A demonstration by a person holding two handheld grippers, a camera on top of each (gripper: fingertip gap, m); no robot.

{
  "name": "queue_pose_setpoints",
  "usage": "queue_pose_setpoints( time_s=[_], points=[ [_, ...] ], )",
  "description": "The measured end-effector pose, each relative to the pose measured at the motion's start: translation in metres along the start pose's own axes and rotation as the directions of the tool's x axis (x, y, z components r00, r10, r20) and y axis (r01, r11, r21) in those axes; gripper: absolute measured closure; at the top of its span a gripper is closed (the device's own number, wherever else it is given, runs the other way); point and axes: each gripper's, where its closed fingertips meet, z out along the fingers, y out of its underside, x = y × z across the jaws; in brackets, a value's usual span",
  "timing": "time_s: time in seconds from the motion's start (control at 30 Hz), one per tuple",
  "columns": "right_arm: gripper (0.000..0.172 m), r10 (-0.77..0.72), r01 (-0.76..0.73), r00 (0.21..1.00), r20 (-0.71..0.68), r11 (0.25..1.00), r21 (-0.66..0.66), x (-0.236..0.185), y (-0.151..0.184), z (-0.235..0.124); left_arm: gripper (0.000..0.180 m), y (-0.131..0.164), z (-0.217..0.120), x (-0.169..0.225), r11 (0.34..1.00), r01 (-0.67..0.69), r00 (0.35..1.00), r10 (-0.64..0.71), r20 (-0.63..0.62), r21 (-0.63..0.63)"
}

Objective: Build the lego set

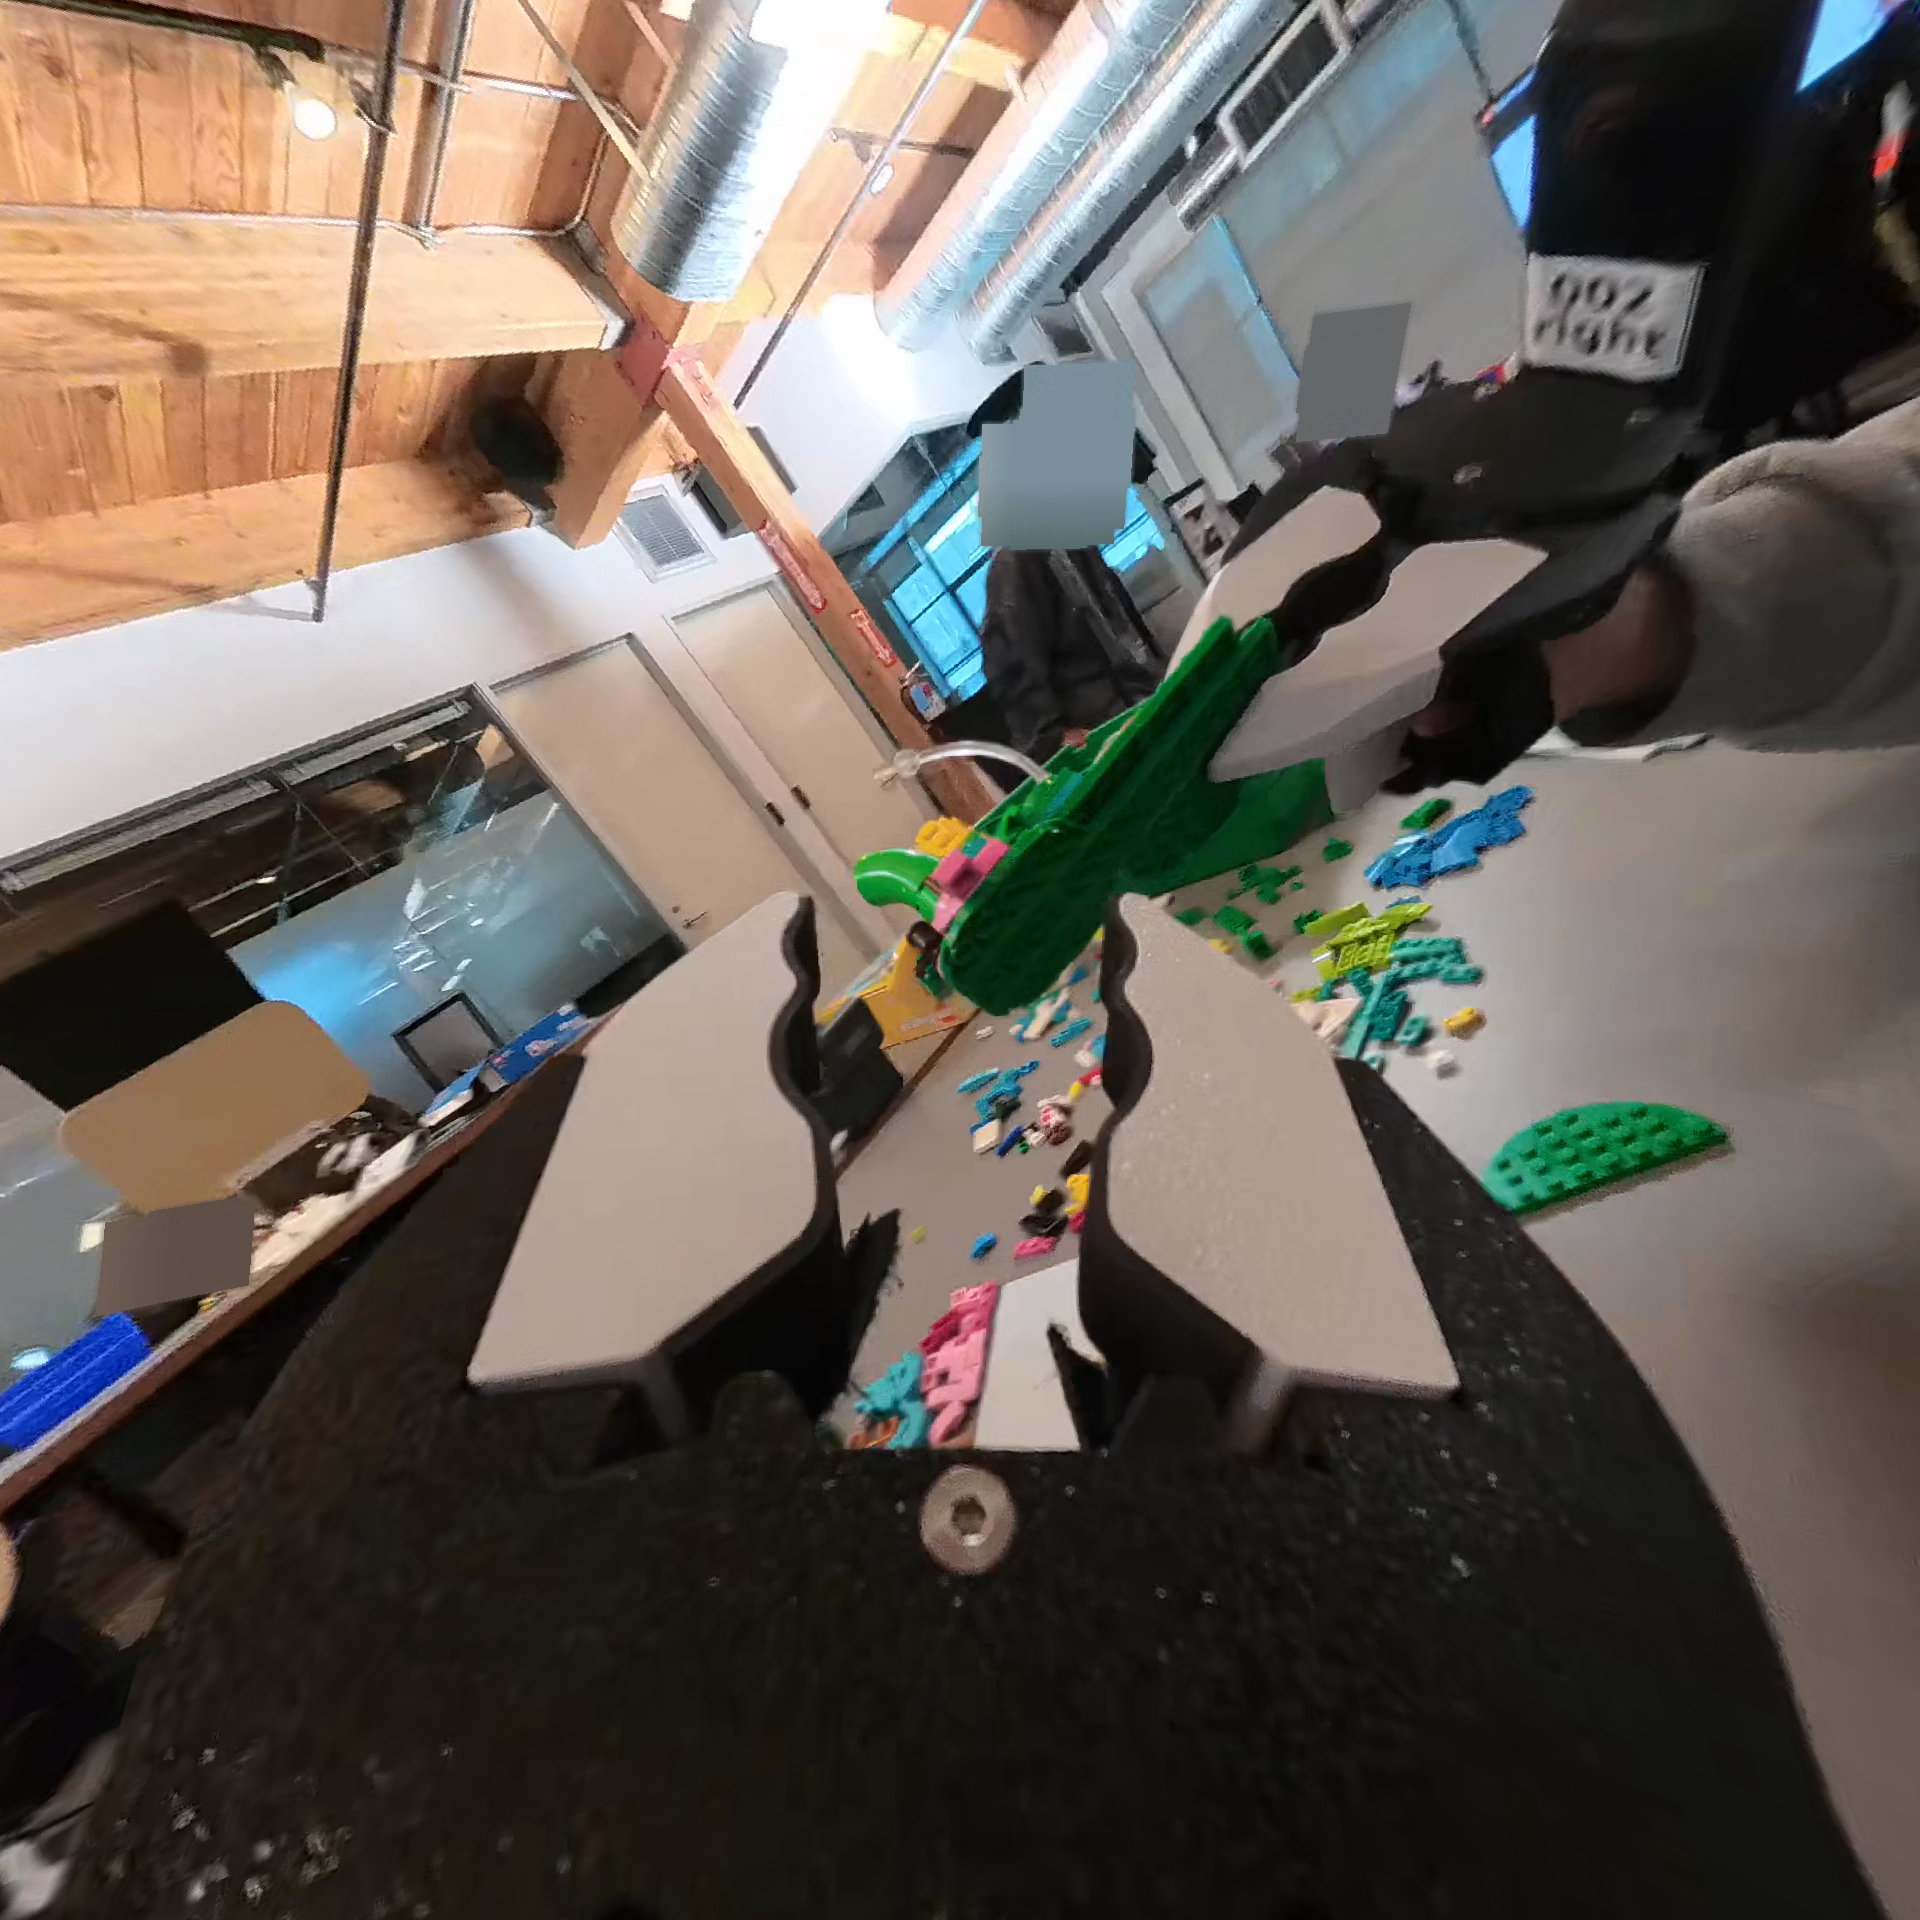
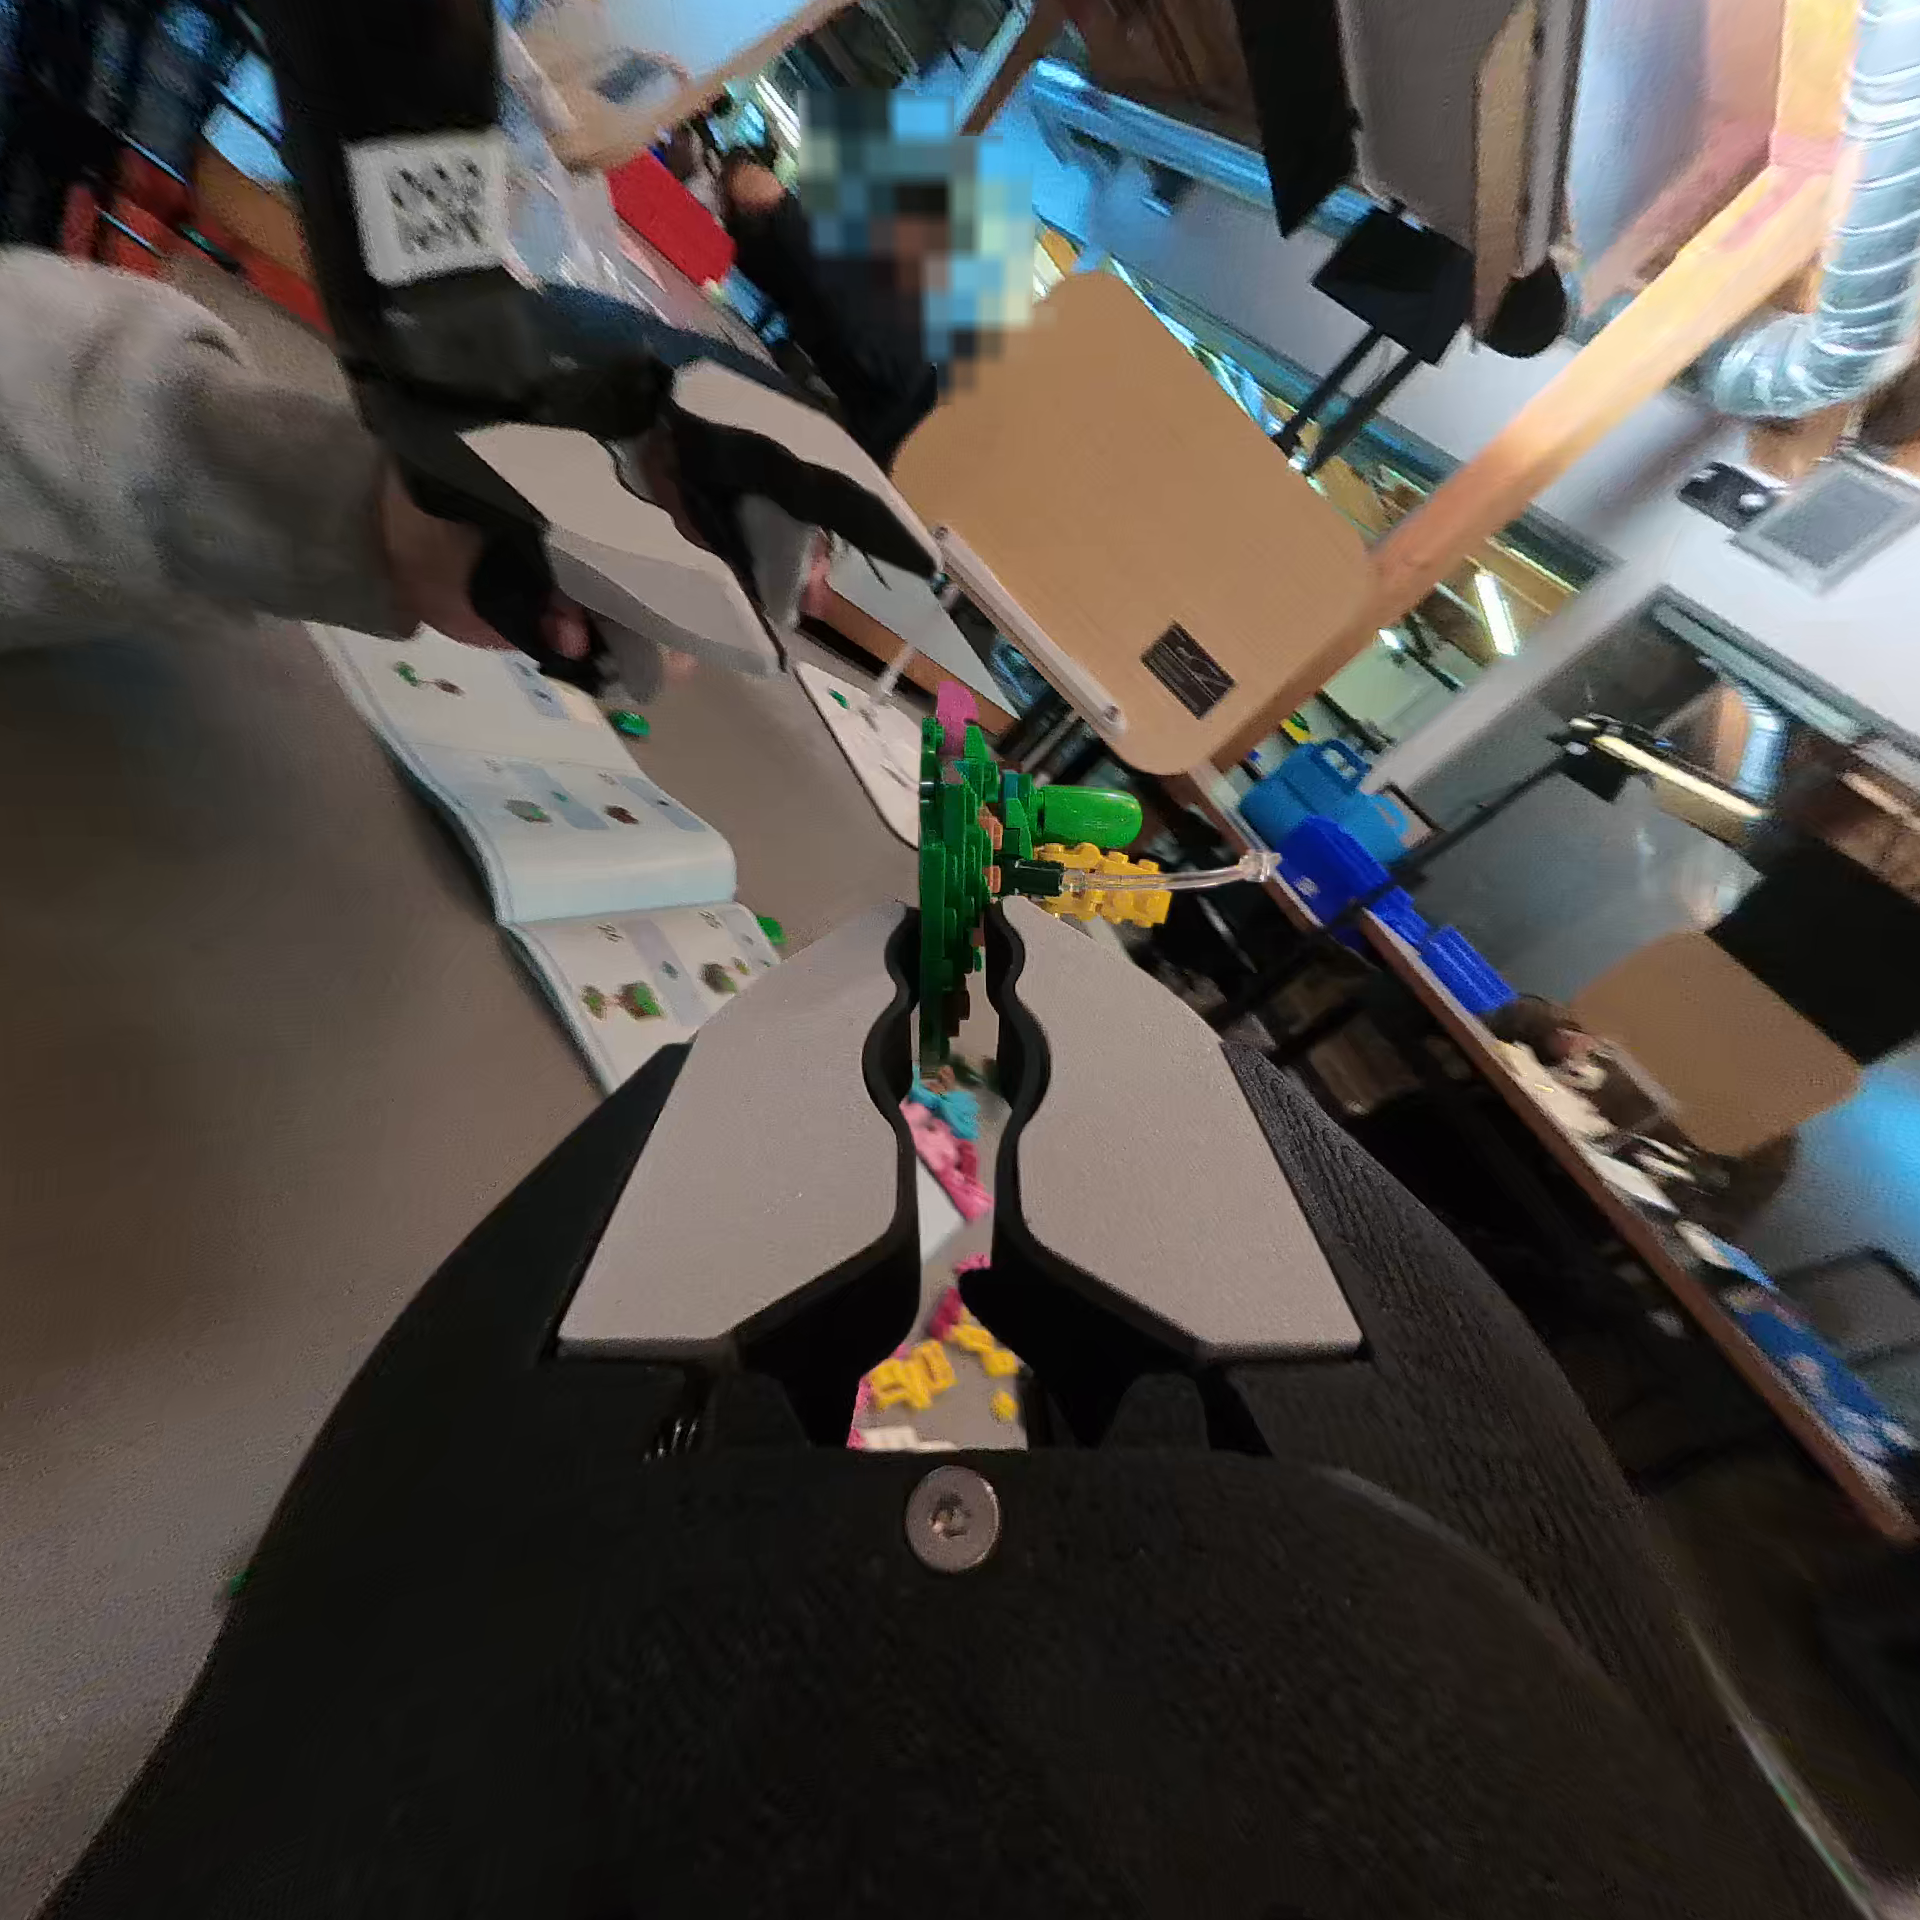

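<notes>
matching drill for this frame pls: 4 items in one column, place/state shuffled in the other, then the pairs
1. left gripper
2. right gripper
3. green half-round plate
4. open instruction booklet

a. lying flat on the table, apart from the loose bricks
b. clamped on the green brick build
c. fingers apart, holding nothing
d. spread open on the table beyond the build

Pairs: 1-c, 2-b, 3-a, 4-d

Wooden ceiling beams (image 1: 312, 281), silver ducts (image 1: 707, 156), glass partition (image 1: 436, 894), grey table (image 1: 1714, 987)
</notes>
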Motion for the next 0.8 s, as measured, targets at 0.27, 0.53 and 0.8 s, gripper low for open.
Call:
queue_pose_setpoints(
  time_s=[0.27, 0.53, 0.8],
  points=[
    [0.162, -0.430, 0.391, 0.898, -0.096, 0.879, -0.274, 0.003, 0.013, 0.013, 0.138, 0.018, 0.029, 0.030, 0.853, -0.473, 0.872, 0.489, 0.018, -0.219],
    [0.161, -0.575, 0.553, 0.818, 0.007, 0.784, -0.282, -0.021, 0.015, 0.021, 0.167, 0.017, 0.038, 0.052, 0.747, -0.628, 0.769, 0.638, -0.028, -0.216],
    [0.162, -0.524, 0.509, 0.852, 0.018, 0.819, -0.264, -0.025, 0.018, 0.023, 0.171, 0.021, 0.036, 0.055, 0.728, -0.652, 0.752, 0.657, -0.058, -0.210]
  ],
)
